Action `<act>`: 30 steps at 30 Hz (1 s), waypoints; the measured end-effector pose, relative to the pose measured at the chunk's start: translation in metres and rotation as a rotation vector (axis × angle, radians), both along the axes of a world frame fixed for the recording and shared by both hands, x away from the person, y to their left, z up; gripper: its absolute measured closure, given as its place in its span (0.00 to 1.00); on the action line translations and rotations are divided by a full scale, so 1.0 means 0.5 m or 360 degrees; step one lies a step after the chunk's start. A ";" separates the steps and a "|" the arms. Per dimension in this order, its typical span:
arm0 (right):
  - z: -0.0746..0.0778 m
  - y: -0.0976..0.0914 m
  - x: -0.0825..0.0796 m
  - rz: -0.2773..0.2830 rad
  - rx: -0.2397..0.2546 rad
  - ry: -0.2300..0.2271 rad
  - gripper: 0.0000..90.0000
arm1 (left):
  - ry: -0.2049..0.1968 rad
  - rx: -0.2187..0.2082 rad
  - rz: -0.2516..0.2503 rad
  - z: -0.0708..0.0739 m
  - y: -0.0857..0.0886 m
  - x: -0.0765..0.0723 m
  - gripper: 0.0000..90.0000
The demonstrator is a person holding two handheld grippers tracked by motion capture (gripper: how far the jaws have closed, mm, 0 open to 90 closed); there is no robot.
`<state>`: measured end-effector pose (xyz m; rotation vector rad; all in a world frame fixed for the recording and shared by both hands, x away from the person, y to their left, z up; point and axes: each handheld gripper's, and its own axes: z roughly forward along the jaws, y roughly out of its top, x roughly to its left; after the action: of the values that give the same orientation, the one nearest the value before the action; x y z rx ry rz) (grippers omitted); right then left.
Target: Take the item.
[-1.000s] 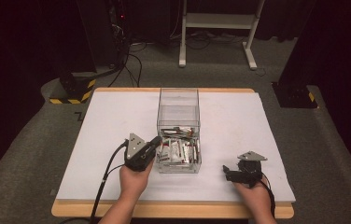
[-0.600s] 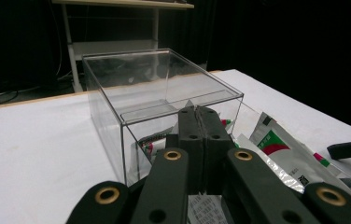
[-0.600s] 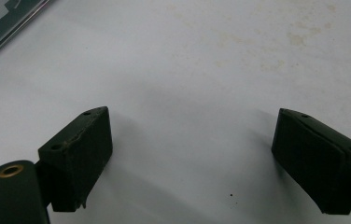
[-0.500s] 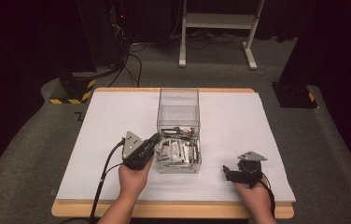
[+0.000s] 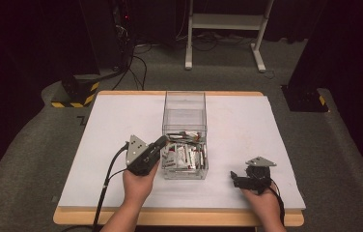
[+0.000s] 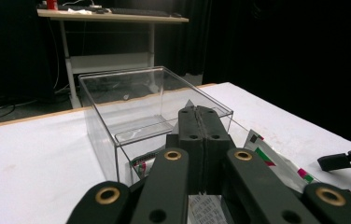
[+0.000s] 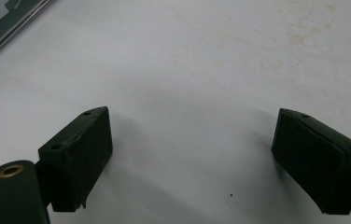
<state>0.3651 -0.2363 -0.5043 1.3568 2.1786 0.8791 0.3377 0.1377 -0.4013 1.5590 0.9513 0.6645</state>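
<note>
The clear plastic box (image 5: 185, 135) stands near the middle of the white table (image 5: 102, 145), long side running away from the person. Its near end holds a heap of small packets (image 5: 184, 155) with red, white and green print; the far end looks bare. In the left gripper view the box (image 6: 131, 107) rises just beyond the jaws, and a few packets (image 6: 276, 161) lie to their right.

The left gripper (image 5: 161, 141) is tilted toward the near left wall of the box, its tip at or just over the rim. Its jaws are pressed together, pad against pad, with nothing seen between them (image 6: 203, 126). Whether the tip touches a packet cannot be told. The left hand (image 5: 138, 181) grips the body from below, and a black cable (image 5: 106, 186) trails off toward the table's near edge.

The right gripper (image 5: 234, 177) rests low over bare table, to the right of the box and well apart from it, in the right hand (image 5: 261, 200). Its jaws stand spread wide over the white surface (image 7: 192, 154), holding nothing.
</note>
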 end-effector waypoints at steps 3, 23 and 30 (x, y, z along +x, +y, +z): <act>0.000 0.000 0.000 0.0002 0.0001 -0.0002 0.14 | -0.0016 -0.0007 -0.0002 0.005 0.001 -0.003 0.99; 0.000 0.000 0.000 0.0001 0.0000 -0.0003 0.14 | -0.0054 -0.0040 0.0005 0.019 0.017 -0.015 1.00; 0.000 0.000 0.000 0.0001 0.0000 -0.0003 0.14 | -0.0060 -0.0054 0.0018 0.023 0.024 -0.016 0.99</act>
<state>0.3652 -0.2363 -0.5044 1.3546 2.1778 0.8800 0.3297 0.1499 -0.3896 1.5076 0.9394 0.6802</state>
